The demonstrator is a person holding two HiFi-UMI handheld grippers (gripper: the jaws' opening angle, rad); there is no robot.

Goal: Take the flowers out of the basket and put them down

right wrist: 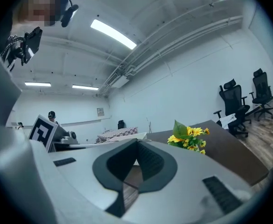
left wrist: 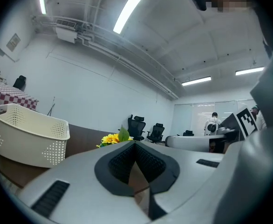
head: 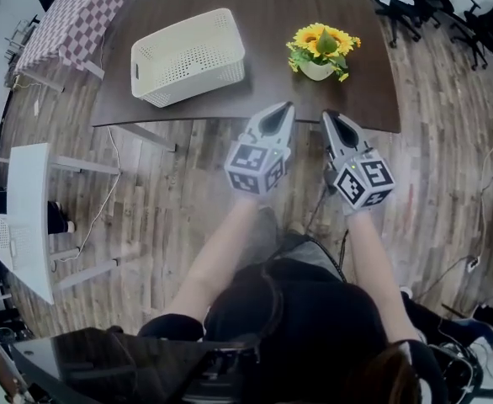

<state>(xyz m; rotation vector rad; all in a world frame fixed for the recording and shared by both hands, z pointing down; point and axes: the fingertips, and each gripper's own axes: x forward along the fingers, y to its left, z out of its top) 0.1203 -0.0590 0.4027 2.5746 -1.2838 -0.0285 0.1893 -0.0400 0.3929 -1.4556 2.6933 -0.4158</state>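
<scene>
A small pot of yellow flowers [head: 322, 50] stands on the dark brown table [head: 255, 91], to the right of a white perforated basket [head: 188, 55]. The basket looks empty from above. My left gripper [head: 284, 108] and right gripper [head: 331, 116] hover side by side over the floor, just short of the table's near edge; both are shut with nothing between the jaws. In the left gripper view the basket [left wrist: 27, 134] is at left and the flowers [left wrist: 115, 137] peek over the jaws. The right gripper view shows the flowers [right wrist: 188, 136] to the right of the jaws.
A table with a checked cloth [head: 74, 19] stands at the back left, and a white desk [head: 28, 217] at the left. Black office chairs [head: 436, 2] crowd the back right. Cables [head: 103, 209] run over the wooden floor. A person stands far off [left wrist: 214, 121].
</scene>
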